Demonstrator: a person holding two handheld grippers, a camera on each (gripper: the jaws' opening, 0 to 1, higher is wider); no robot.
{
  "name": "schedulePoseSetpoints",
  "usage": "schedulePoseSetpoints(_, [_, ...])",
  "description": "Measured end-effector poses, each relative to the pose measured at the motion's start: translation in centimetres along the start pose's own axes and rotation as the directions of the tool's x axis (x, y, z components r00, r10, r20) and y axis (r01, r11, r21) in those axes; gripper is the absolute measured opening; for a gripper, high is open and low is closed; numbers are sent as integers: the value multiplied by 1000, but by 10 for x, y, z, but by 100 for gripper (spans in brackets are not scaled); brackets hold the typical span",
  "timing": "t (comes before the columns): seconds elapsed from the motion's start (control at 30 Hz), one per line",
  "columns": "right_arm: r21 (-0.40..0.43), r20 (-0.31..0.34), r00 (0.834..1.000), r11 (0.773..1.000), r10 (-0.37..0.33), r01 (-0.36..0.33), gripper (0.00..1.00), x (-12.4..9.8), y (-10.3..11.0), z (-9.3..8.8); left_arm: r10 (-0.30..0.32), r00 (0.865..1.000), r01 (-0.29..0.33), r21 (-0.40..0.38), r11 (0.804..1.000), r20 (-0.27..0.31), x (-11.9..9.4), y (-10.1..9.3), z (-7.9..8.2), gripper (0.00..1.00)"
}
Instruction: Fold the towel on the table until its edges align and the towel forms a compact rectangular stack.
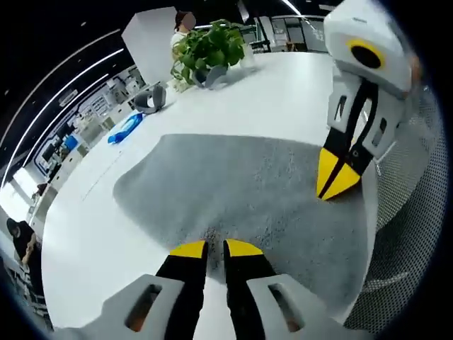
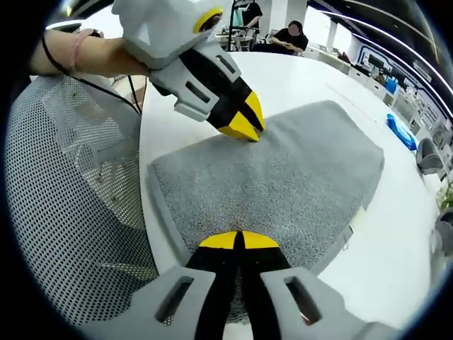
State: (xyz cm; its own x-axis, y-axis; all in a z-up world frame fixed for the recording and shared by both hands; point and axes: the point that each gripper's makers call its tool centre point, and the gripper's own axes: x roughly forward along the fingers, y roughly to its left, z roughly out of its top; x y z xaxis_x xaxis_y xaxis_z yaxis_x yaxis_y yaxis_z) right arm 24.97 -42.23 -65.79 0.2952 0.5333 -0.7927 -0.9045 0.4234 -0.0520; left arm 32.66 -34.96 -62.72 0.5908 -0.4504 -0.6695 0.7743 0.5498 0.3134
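Note:
A grey towel [image 1: 233,177] lies spread flat on the white table [image 1: 99,219]. My left gripper [image 1: 215,248] is at the towel's near edge, its yellow-tipped jaws pinched on the cloth, which puckers there. The right gripper [image 1: 336,183] comes in from the right, tips together on the towel's right edge. In the right gripper view the towel [image 2: 304,163] stretches away from my right gripper [image 2: 237,241], which is shut on the near edge where creases fan out. The left gripper [image 2: 245,124] grips the towel's far left edge, close to the table's rim.
A potted plant [image 1: 209,46], a grey object [image 1: 150,98] and a blue item [image 1: 126,129] stand on the far side of the table. A mesh chair [image 2: 71,184] sits against the table's edge. A person's hand [image 2: 78,55] holds the left gripper. People sit in the background.

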Motion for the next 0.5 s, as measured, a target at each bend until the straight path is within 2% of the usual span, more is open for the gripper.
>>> schedulePoseSetpoints(0.03, [6, 5, 1000, 1000, 2, -2, 0, 1, 0, 1, -28, 999, 28, 17, 999, 35, 0, -6, 8, 11])
schedulePoseSetpoints(0.1, [15, 12, 1000, 1000, 3, -3, 0, 2, -1, 3, -49, 998, 48, 26, 999, 42, -2, -13, 11, 11])
schedulePoseSetpoints(0.2, [13, 22, 1000, 1000, 3, -3, 0, 3, -1, 5, -160, 984, 155, 59, 986, 83, -2, -39, 22, 11])
schedulePoseSetpoints(0.27, [9, 31, 1000, 1000, 3, -3, 0, 5, -1, 8, -204, 976, 200, 60, 978, 73, -3, -51, 23, 10])
schedulePoseSetpoints(0.4, [-6, 50, 999, 1000, -2, 2, 0, 8, -2, 12, -258, 966, 258, 81, 963, -11, -1, -67, 9, 6])
schedulePoseSetpoints(0.43, [-10, 51, 999, 1000, -3, 4, 0, 8, -2, 13, -260, 965, 262, 107, 959, -32, 0, -69, 5, 5])
schedulePoseSetpoints(0.47, [-18, 52, 999, 1000, -5, 6, 0, 8, -2, 13, -244, 968, 249, 171, 953, -49, 2, -69, 1, 5])
schedulePoseSetpoints(0.5, [-25, 51, 999, 1000, -7, 8, 0, 9, -2, 14, -235, 971, 237, 212, 948, -37, 4, -68, 2, 4])
